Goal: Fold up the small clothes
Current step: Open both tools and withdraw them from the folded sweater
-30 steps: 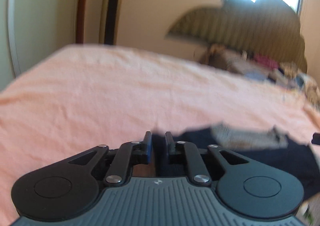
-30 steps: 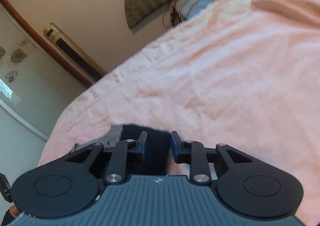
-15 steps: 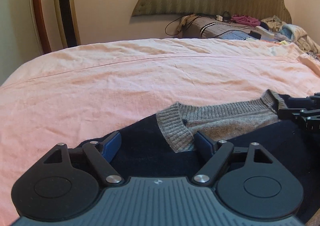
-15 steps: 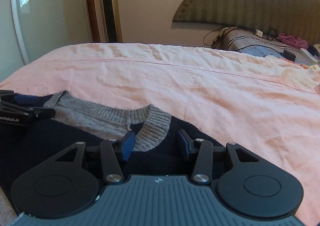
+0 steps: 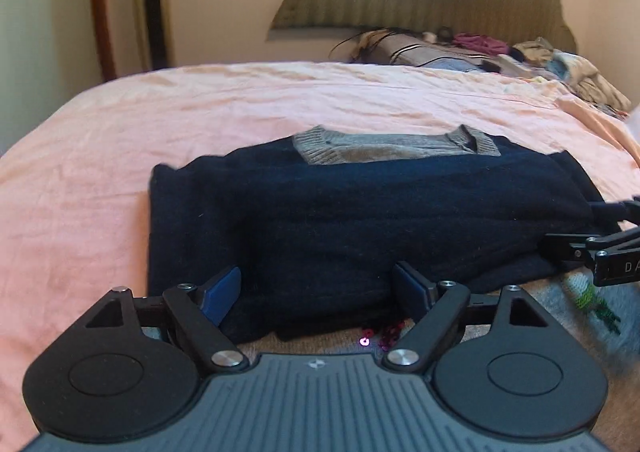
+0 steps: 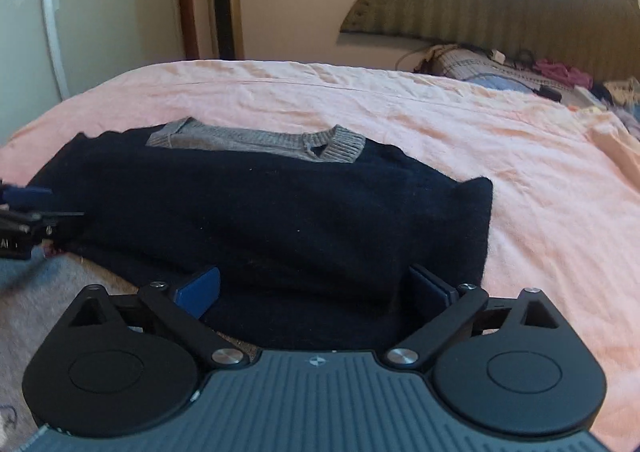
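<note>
A navy sweater [image 5: 360,212] with grey ribbed collar [image 5: 394,144] is laid folded on the pink bedsheet [image 5: 120,156], wide sheet left bare beyond it. Left gripper [image 5: 318,294] and right gripper [image 6: 316,292] are held spread, empty, at the sweater's near edge.

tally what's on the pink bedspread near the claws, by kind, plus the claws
Navy sweater with grey ribbed collar: 1
Grey garment with sequins, lying partly under the sweater: 1
Claws, both open: 2, left claw and right claw
Total: 4
The pile by the headboard is too blurred to count.
</note>
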Available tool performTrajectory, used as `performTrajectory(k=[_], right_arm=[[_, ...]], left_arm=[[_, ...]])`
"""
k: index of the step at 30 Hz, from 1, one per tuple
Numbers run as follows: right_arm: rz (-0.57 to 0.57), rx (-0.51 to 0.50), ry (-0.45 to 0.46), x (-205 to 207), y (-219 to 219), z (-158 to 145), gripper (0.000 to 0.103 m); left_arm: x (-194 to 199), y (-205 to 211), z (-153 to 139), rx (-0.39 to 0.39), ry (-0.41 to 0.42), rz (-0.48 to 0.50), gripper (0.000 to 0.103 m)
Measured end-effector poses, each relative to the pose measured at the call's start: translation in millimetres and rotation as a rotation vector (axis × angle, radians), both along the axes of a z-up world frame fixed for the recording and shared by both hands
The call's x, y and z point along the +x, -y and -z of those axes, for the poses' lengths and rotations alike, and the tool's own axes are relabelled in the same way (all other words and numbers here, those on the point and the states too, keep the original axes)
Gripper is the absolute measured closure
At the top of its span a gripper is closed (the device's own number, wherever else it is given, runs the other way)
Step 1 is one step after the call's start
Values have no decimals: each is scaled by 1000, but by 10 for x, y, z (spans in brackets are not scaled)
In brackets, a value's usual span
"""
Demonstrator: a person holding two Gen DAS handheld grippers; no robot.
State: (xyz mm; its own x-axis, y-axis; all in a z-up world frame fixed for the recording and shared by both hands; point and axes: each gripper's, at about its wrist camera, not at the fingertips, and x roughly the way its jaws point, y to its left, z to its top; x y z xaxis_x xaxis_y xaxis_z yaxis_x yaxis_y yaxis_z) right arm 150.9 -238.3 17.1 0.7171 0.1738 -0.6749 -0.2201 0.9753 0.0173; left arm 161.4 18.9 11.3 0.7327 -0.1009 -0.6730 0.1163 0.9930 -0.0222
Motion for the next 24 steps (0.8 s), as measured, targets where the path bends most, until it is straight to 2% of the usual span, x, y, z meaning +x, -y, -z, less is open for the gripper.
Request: performTrajectory(k=[2,5,7,8,9,10,14,16,18,20,22,24], right_arm=[[42,-19,-12,-172,-24,-141,15],[-45,80,7,-673,-47,-248,6],[-88,55,-10,-943,-134,-168,2],[-103,24,-37,-1022,-180,-68,2],[-109,-7,-34,-1083,-199,33,0],[-117,-9,25,-1159,-191,96,0],[15,19,-49,-1116,-177,12,1],[17,56,-66,-1222,-190,24,0],[19,46,-86,-1373,-229,114,0],[11,-16,-30,-1533,-269,193,0],[22,-8,24,-1625,-279,267,0],[24,-7,25,-1589,-285,272,0]], left_arm=[[-192,14,-129,-9,-39,0,22],[-716,88,-188,-11,-28,102,21],[-942,171,-69,25,-77,127,21],[-1037,203,18,49,-72,126,20],[-1135,216,63,64,-13,124,19],[-1183,205,102,60,15,119,19],[-1214,185,49,42,-24,59,18],[-1278,188,28,45,-43,40,18],[-1371,182,31,44,-51,27,15],[-1457,173,55,47,-40,24,12],[-1527,189,87,53,-3,22,11],[-1538,185,113,48,19,21,9]])
